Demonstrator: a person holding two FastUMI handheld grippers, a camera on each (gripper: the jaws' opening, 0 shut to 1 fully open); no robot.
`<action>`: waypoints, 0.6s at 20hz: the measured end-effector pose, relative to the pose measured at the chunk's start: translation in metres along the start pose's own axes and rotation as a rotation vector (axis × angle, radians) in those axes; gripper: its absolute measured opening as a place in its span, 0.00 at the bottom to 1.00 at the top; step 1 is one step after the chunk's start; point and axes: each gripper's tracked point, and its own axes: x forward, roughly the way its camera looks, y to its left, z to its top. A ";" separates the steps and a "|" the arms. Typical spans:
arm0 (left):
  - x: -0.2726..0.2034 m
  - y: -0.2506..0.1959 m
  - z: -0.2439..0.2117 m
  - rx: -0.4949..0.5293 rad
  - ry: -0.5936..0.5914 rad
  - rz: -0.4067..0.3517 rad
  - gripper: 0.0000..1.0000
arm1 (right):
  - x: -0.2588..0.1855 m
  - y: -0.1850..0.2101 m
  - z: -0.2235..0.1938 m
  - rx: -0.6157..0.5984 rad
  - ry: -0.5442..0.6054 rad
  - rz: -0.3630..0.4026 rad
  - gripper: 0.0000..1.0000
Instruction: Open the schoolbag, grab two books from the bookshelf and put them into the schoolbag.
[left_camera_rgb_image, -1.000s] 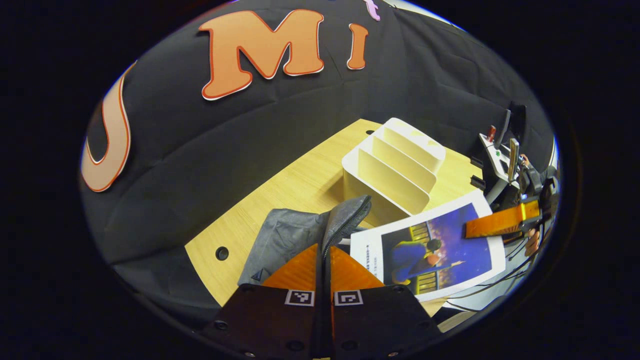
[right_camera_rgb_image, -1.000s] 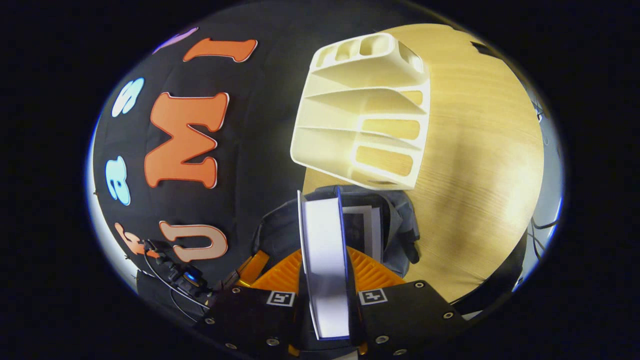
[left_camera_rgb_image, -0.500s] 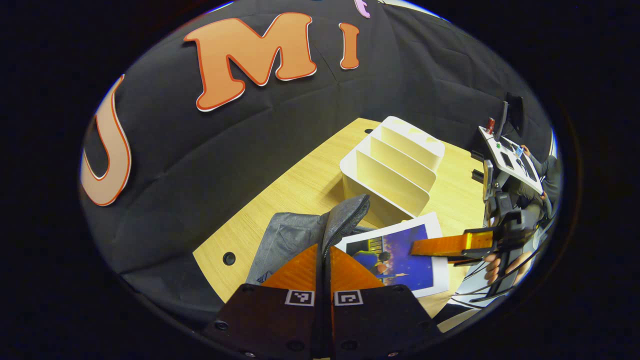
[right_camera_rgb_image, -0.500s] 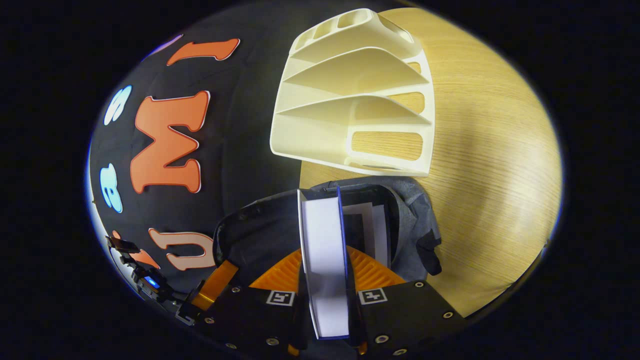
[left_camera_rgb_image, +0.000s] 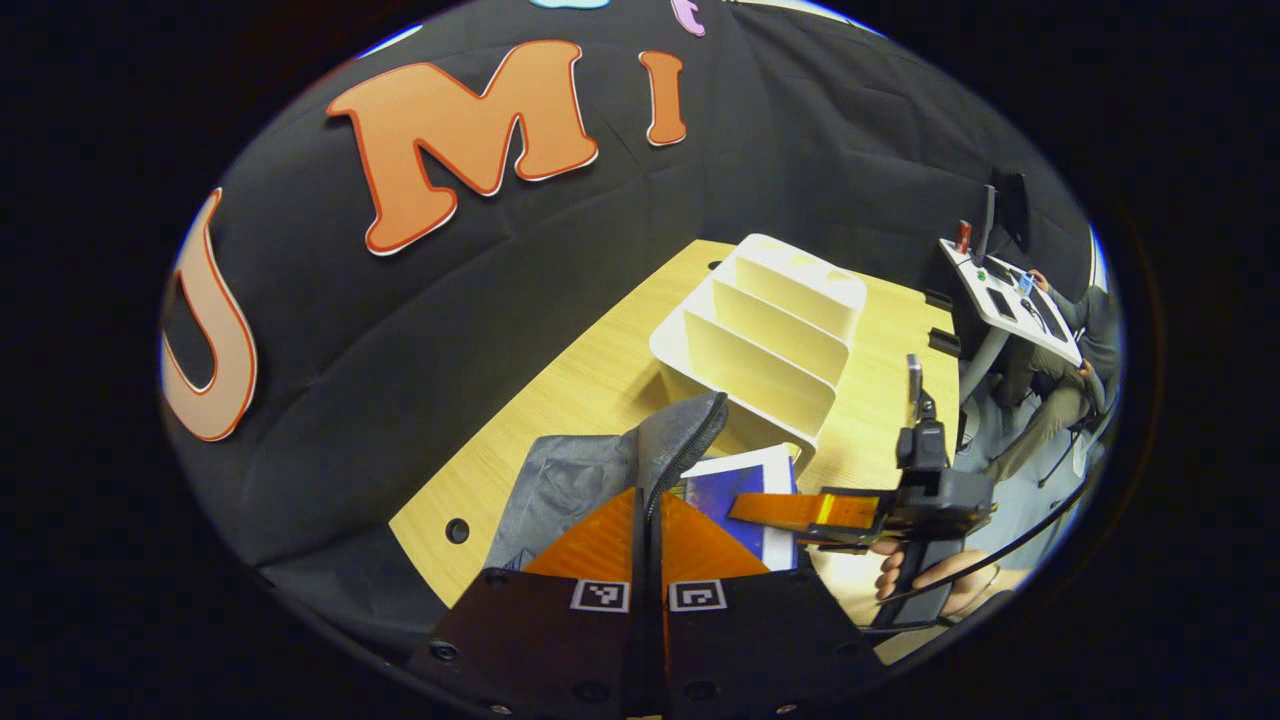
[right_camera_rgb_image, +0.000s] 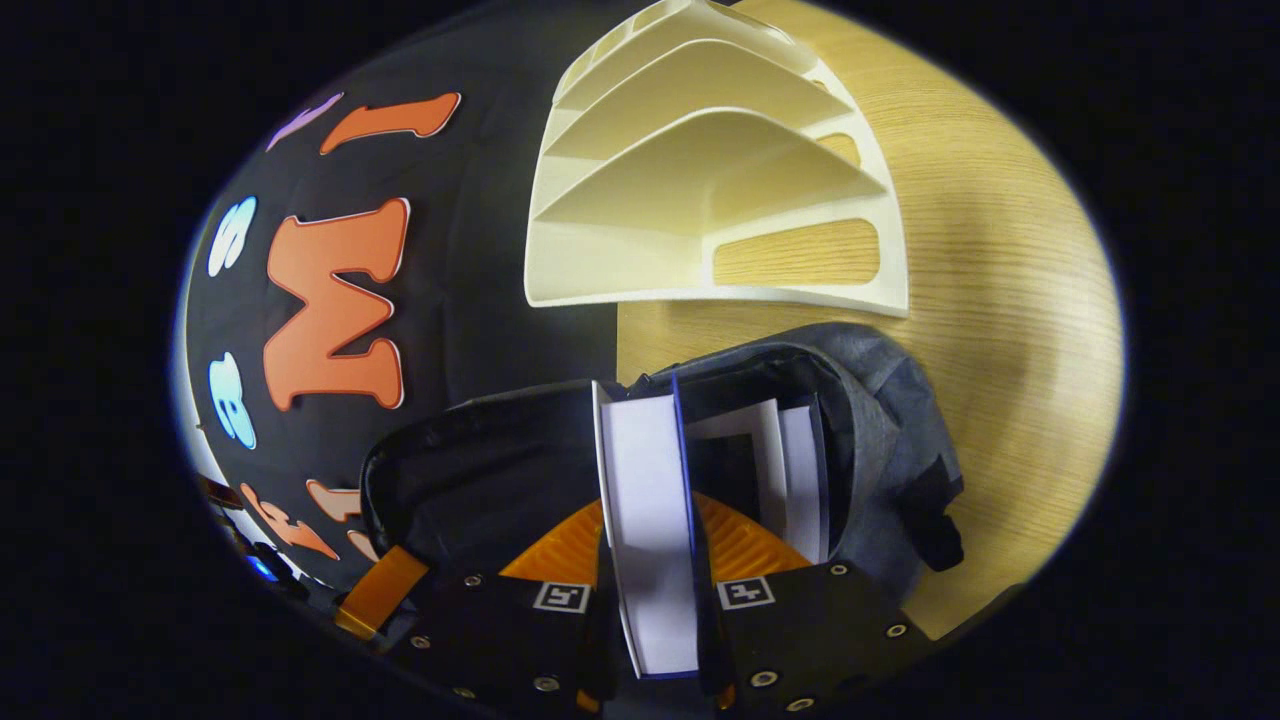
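The right gripper is clamping the second book over the open bag, whose rim the left gripper is pinching. Released crooked, it could be catching the first book; beyond, the shelf is standing bare.

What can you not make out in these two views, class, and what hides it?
- The held book's cover: right gripper view shows it edge-on.
- Same book's lower part: left gripper view, schoolbag flap covers it.
- First book's title: right gripper view, sunk in the schoolbag.
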 end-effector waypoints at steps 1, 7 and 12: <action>0.000 -0.002 0.003 0.006 -0.005 -0.003 0.01 | 0.007 0.001 -0.003 0.003 0.000 -0.003 0.32; 0.003 -0.010 0.010 -0.011 -0.022 -0.042 0.01 | 0.044 0.010 -0.010 0.027 -0.012 -0.043 0.32; 0.003 -0.008 0.008 -0.035 -0.026 -0.065 0.01 | 0.059 0.009 -0.019 0.016 0.012 -0.131 0.35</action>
